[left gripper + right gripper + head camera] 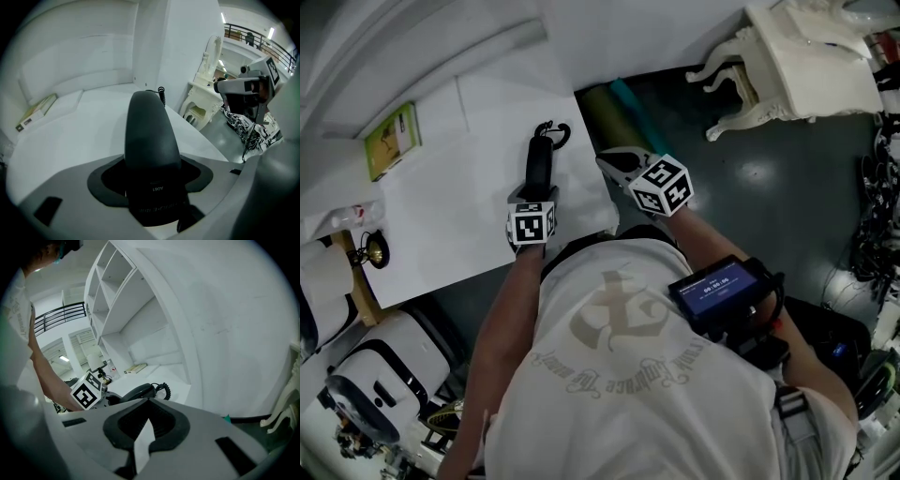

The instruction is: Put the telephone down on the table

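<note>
White flat tabletop (441, 206) carries the job. Just above it, near its right edge, the black plastic telephone handset with coiled cord (540, 159) sits clenched in the left gripper (532, 199). Likely step: the set-down. Next, lay it flat, then let go. The right gripper (623, 161) is closed and empty.

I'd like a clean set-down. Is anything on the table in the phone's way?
Nothing visible. The table beneath the phone in the left gripper is bare; the book lies well off to the left.
</note>
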Demonstrator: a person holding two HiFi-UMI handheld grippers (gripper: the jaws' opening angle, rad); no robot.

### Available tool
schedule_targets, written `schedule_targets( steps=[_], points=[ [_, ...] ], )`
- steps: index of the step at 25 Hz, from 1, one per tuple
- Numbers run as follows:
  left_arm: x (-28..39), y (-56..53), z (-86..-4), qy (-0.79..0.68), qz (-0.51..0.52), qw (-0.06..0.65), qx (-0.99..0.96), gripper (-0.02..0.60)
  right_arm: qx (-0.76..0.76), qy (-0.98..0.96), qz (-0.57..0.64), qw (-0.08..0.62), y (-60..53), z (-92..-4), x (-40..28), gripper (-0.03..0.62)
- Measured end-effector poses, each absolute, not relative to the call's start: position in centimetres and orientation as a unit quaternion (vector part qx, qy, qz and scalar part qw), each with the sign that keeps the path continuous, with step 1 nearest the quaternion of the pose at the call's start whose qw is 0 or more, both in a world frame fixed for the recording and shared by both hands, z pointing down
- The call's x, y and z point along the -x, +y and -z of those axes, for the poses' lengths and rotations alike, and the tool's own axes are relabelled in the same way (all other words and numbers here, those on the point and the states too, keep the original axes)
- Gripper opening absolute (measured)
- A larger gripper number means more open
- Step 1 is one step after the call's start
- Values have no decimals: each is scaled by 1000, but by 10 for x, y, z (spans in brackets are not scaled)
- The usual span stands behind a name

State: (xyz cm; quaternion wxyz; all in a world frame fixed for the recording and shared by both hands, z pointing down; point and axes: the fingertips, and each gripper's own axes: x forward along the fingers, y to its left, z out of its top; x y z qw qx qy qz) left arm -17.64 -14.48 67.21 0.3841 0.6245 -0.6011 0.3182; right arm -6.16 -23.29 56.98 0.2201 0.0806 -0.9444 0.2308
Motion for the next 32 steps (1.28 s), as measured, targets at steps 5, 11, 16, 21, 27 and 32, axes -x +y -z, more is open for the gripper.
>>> schedule_targets(
  steps=[5, 11, 16, 21, 27, 32],
  points=[
    [175, -143, -674, -602, -321, 376, -627, 291, -80, -945, -230, 220, -232, -568, 57, 15],
    [179, -145, -675, -596, -311, 378, -636, 310, -78, -945, -230, 219, -230, -571, 60, 15],
    [180, -143, -673, -588, -290, 392, -645, 351, -77, -946, -228, 216, -230, -568, 62, 15],
    [181, -133, -652, -590, -267, 382, -660, 360, -78, -949, -219, 211, -218, -557, 59, 15],
    [187, -124, -633, -593, -244, 362, -677, 360, -79, -951, -213, 208, -204, -552, 65, 15],
    [198, -108, -610, -597, -225, 336, -692, 360, -79, -954, -203, 206, -183, -543, 75, 15]
  ],
)
